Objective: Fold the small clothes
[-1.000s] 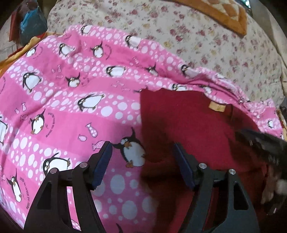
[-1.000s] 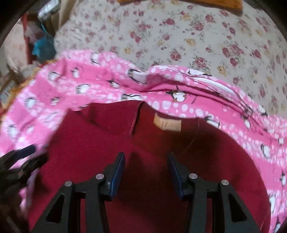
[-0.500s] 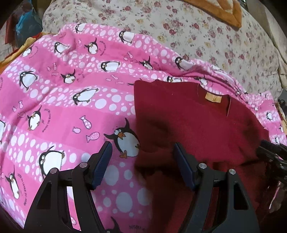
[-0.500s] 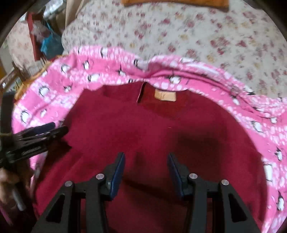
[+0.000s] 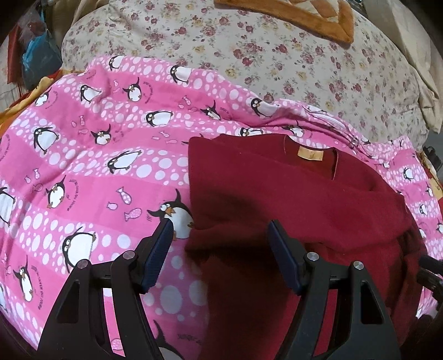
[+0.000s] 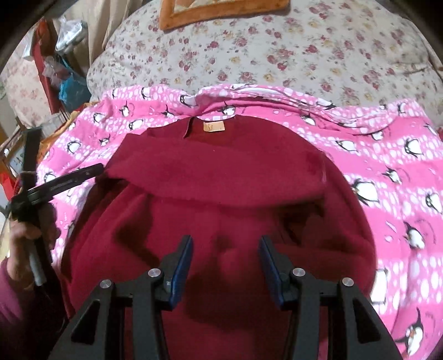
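Red fleece top (image 6: 221,171) lies flat on the pink penguin blanket (image 5: 83,166), collar and tan neck label (image 6: 213,126) at 12 o'clock in the right wrist view, lower body running toward 6 o'clock under the camera. A cross fold edge runs from 9 to 3 o'clock across the middle of the garment; judged, the upper part is laid over the lower part, or the reverse, so one fold seems made and the package not yet finished. Left gripper (image 5: 220,238): jaws wide apart, nothing between them, hovering over the garment's left edge where fleece meets blanket. Right gripper (image 6: 224,259): jaws also apart and empty, over the bunched lower cloth. In the right view the left tool shows at 9 o'clock, tip beside the left end of the fold line. Floral bedspread (image 6: 277,55) beyond at 12 o'clock, orange-edged cushion (image 5: 304,16) farther off. Judgement for the step: lower cloth is puckered, so smooth it before pinching; take both layers at matching points on the left and right edges, close fully on the fleece only, not the blanket beneath; carry both sides together to keep the new fold square. Risk: thick fleece slips from a shallow bite, or the blanket comes up with it.
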